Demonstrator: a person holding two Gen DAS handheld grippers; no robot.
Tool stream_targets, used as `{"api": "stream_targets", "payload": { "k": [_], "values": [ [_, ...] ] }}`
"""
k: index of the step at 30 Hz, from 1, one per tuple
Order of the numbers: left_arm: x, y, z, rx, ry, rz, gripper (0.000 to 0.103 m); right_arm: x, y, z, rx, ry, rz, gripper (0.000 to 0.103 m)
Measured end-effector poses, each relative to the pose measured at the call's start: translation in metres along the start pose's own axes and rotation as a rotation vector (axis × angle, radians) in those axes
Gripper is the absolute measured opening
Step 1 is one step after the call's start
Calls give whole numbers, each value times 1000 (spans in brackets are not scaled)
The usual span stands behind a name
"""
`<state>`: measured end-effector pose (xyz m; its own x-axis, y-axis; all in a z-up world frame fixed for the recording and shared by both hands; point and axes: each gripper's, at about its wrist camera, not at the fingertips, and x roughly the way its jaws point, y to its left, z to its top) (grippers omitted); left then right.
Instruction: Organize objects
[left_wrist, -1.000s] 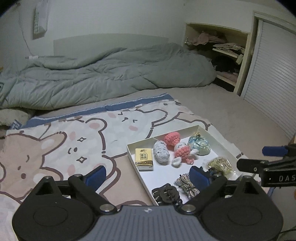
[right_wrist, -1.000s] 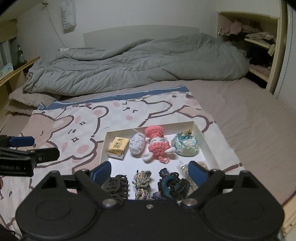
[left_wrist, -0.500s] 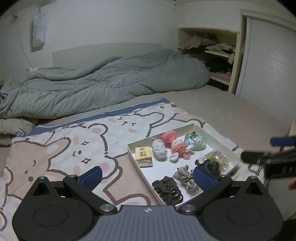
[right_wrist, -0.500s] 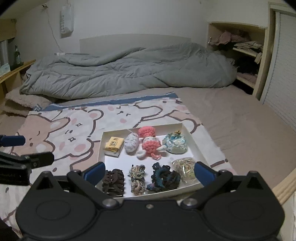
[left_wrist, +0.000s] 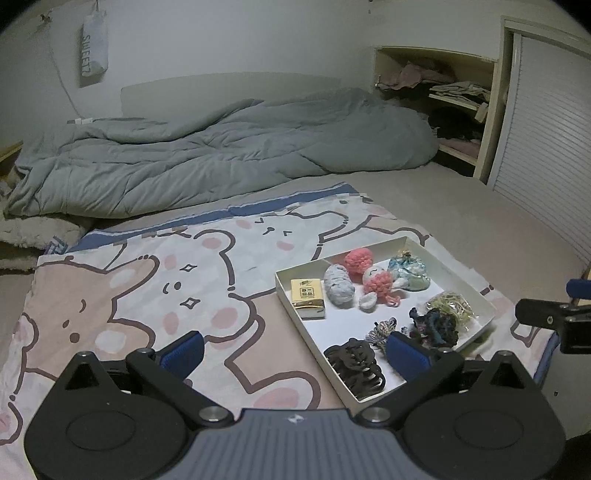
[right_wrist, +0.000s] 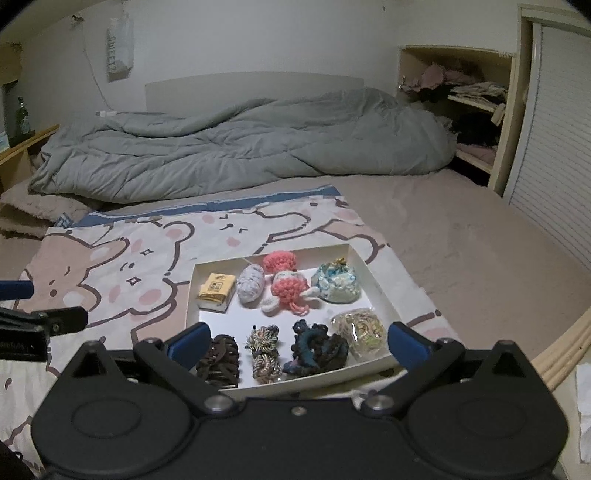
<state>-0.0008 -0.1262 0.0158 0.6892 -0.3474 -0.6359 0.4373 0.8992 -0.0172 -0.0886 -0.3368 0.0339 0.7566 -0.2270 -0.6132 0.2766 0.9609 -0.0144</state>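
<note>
The white tray (right_wrist: 382, 291) is sitting on the bear-print blanket (right_wrist: 122, 273) toward the near right part of the bed, and everything to be organized is lying inside it in two rows. Along the far row, left to right in the right wrist view — a small yellow packet (right_wrist: 216, 291), a grey knitted toy (right_wrist: 250, 283), a pink crocheted doll (right_wrist: 286, 284) touching the grey one, and a pale blue fabric pouch (right_wrist: 337, 282). Along the near row, a dark brown hair clip (right_wrist: 218, 356), a braided multicolour hair tie (right_wrist: 264, 350), a dark blue scrunchie (right_wrist: 317, 349) and a clear bag of rubber bands (right_wrist: 364, 328) in the near right corner. The right tool (right_wrist: 297, 341) is hovering over the tray's near edge with its blue fingers (right_wrist: 188, 341) spread wide, the near row showing between them, nothing pinched. The left tool (left_wrist: 295, 349) is hanging over the blanket just left of the tray, also spread wide and gripping nothing — its right finger is overlapping the tray's near row in its own view, and whether it is touching anything there I cannot tell. Beyond the blanket a grey duvet (right_wrist: 240, 147) is lying bunched across the head of the bed, with open shelves (right_wrist: 461, 107) of folded clothes at the far right and a slatted door (right_wrist: 557, 158) beside them.
</note>
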Motion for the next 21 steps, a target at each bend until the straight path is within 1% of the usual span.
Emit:
{"api": "stream_targets", "payload": {
  "k": [5, 12, 21],
  "values": [
    [2, 2, 2, 0, 6, 8, 103, 1, -1, 0, 23, 8, 5, 103],
    [2, 2, 3, 1, 8, 11, 103, 2, 5, 1, -9, 7, -10, 103],
    [2, 0, 2, 0, 11, 6, 103, 3, 6, 1, -10, 13, -12, 103]
  ]
}}
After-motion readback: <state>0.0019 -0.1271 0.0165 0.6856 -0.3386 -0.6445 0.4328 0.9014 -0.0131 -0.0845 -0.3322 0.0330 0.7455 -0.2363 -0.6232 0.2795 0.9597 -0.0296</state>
